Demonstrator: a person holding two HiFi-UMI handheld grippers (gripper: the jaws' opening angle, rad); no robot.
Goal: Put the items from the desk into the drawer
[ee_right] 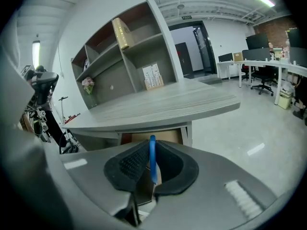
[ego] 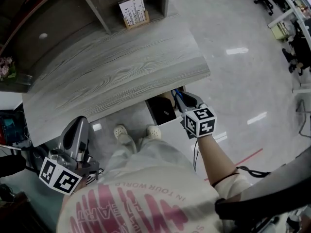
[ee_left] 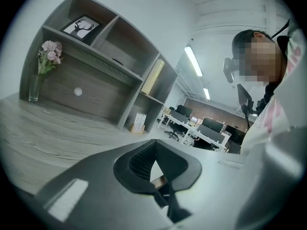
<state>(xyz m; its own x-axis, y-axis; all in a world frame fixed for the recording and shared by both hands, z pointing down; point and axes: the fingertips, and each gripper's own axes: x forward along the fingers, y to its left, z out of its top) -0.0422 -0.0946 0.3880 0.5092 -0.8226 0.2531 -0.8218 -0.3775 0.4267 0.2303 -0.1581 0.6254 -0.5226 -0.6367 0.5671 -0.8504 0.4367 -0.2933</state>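
Right claw [ee_right: 151,145] clamped on a slim blue item [ee_right: 153,166], just before the open drawer [ee_right: 170,136] under the desk [ee_right: 158,107]; left claw [ee_left: 154,145] closed, empty. Hazard: letting go short of the drawer drops the item to the floor [ee_right: 249,128]

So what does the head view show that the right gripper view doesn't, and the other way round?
Only the head view: the person's white shoes on the floor, and the left tongs beside the desk's near edge.
Only the right gripper view: the right tongs up close, ribbed pads clamped on a thin blue item, and a dark doorway behind.
Both: the grey wooden desk, the open drawer under it, and the small white box by the shelf unit.
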